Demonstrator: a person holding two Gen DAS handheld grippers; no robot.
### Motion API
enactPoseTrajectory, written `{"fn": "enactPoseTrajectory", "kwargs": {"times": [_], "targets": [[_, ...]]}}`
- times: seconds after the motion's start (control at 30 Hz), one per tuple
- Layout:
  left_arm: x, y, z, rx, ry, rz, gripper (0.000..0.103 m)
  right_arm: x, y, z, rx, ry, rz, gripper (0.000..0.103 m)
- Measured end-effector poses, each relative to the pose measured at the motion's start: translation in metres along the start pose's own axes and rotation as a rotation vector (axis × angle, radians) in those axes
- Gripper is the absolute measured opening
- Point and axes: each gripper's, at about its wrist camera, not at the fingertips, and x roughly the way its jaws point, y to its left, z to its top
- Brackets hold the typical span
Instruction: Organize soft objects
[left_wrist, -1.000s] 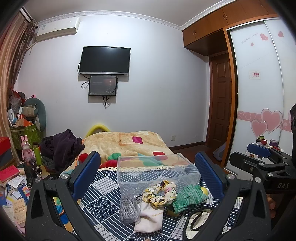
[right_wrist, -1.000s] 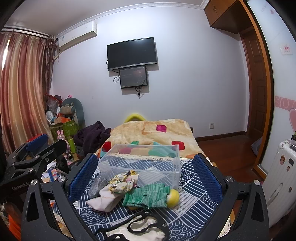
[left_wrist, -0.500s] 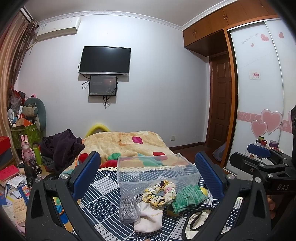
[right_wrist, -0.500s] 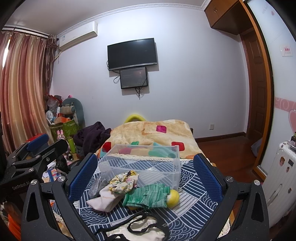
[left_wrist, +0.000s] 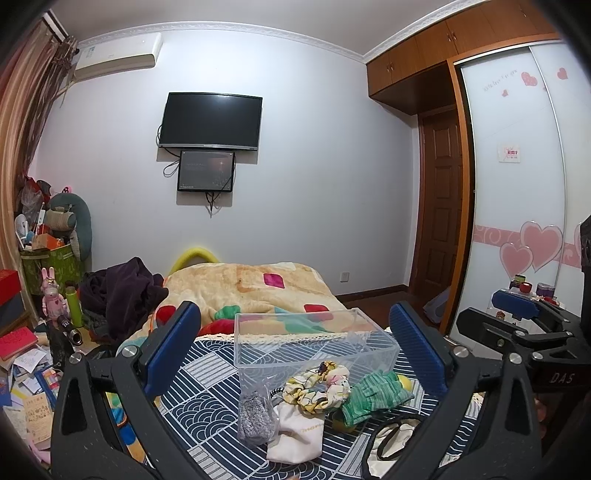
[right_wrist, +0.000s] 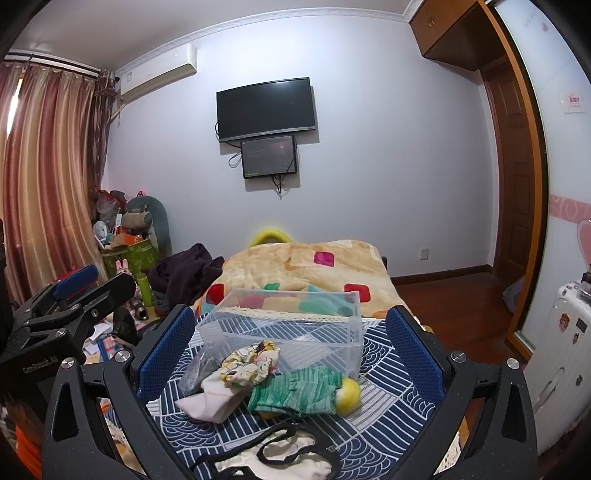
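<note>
Clear plastic box (right_wrist: 291, 325) sits empty on the bed (right_wrist: 388, 391); soft items (right_wrist: 295, 391) lie before it, unsorted. Left tongs (left_wrist: 295, 354) and right tongs (right_wrist: 291, 354) gape, grasping nothing.

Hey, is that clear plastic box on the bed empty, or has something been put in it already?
Empty. Through the clear plastic box only the patterned cover shows, and the scrunchie and green cloth lie outside, in front of it.

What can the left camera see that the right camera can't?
Only the left camera shows the pink hearts on the wardrobe door and the right tongs. Only the right camera shows the striped curtain, the white suitcase and the left tongs. Both show the clear box, green cloth and TV.
</note>
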Motion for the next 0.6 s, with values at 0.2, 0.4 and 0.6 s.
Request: {"fn": "enactPoseTrajectory", "kwargs": {"times": [0.2, 0.4, 0.6], "targets": [[0.002, 0.0, -0.002, 0.027, 0.028, 0.01, 0.103, 0.0, 0.0, 0.0, -0.003, 0.001, -0.003, 0.103], [0.022, 0.003, -0.017, 0.053, 0.117, 0.0, 0.103, 0.005, -0.005, -0.006, -0.022, 0.019, -0.043, 0.103], [0.054, 0.01, -0.044, 0.007, 0.156, 0.011, 0.103, 0.03, -0.02, -0.024, -0.011, 0.113, -0.075, 0.103]]}}
